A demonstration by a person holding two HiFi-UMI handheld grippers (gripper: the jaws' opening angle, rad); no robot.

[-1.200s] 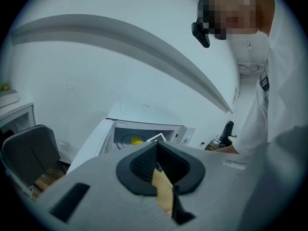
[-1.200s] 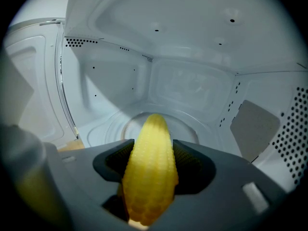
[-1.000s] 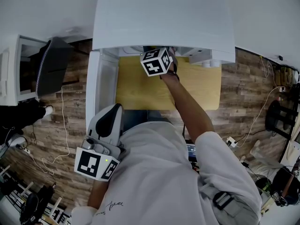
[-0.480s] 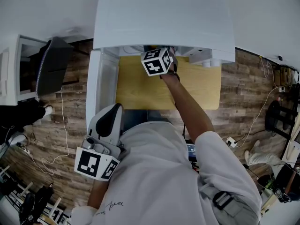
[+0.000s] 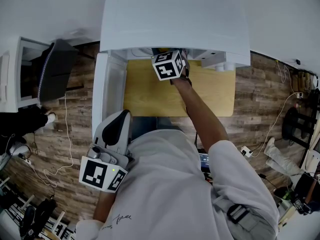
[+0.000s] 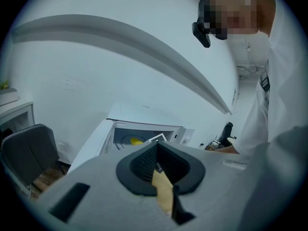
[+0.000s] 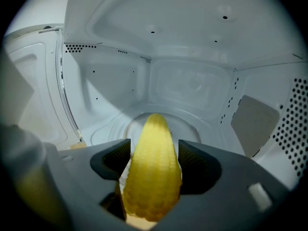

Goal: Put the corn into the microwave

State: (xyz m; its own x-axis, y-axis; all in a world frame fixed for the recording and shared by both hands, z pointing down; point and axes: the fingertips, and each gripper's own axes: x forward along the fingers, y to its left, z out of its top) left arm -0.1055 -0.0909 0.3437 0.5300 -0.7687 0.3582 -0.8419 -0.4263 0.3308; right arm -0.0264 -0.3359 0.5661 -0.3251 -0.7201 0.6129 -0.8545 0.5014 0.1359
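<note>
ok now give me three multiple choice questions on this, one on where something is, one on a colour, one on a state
1. Where is the corn?
A in a bowl
B inside the microwave, between the right gripper's jaws
C on a stove

2. What colour is the microwave's inside?
A black
B red
C white

3. How is the microwave door?
A open
B shut
C taken off

Answers:
1 B: the right gripper view shows the cob inside the cavity, between jaws that have just been opening.
2 C: the walls are white all round.
3 A: the head view shows it swung out to the left.
</note>
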